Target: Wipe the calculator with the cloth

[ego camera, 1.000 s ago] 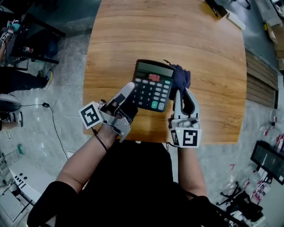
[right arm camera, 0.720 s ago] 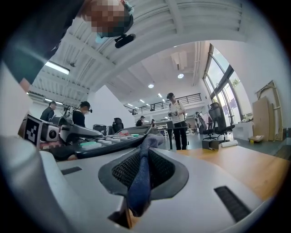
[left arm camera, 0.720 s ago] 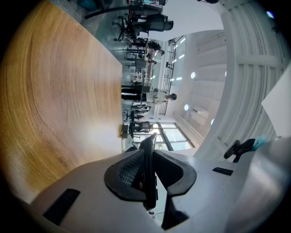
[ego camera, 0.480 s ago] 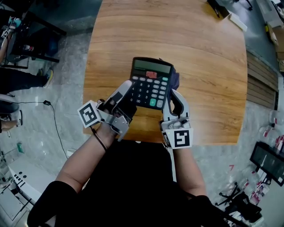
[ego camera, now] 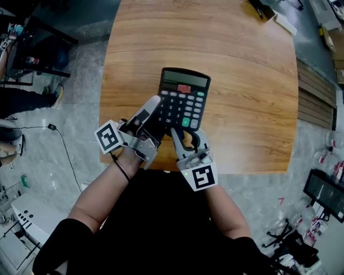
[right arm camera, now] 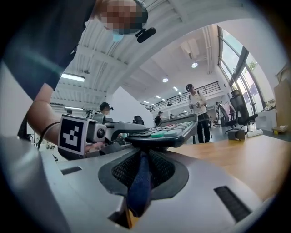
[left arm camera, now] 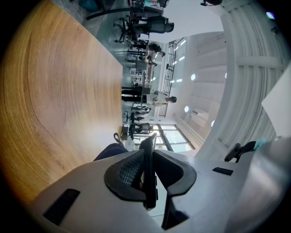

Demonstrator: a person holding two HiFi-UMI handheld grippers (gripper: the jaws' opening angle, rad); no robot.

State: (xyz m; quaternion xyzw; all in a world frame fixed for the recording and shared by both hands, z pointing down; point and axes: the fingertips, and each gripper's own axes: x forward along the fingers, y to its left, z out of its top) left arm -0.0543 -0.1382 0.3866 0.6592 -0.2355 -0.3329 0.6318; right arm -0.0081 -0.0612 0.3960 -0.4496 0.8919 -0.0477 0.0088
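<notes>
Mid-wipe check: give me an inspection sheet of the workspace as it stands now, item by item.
Surface: wooden table.
Job's things: calculator held keys-up over the table's near part; dark blue cloth below its near edge.
Clutter: dark object and white box at the table's far right corner.
Grippers: left gripper shut on the calculator's left edge; right gripper shut on the cloth.
Cables: black cable on the floor left of the table.
Surroundings: a person at far left; office equipment around the edges.
</notes>
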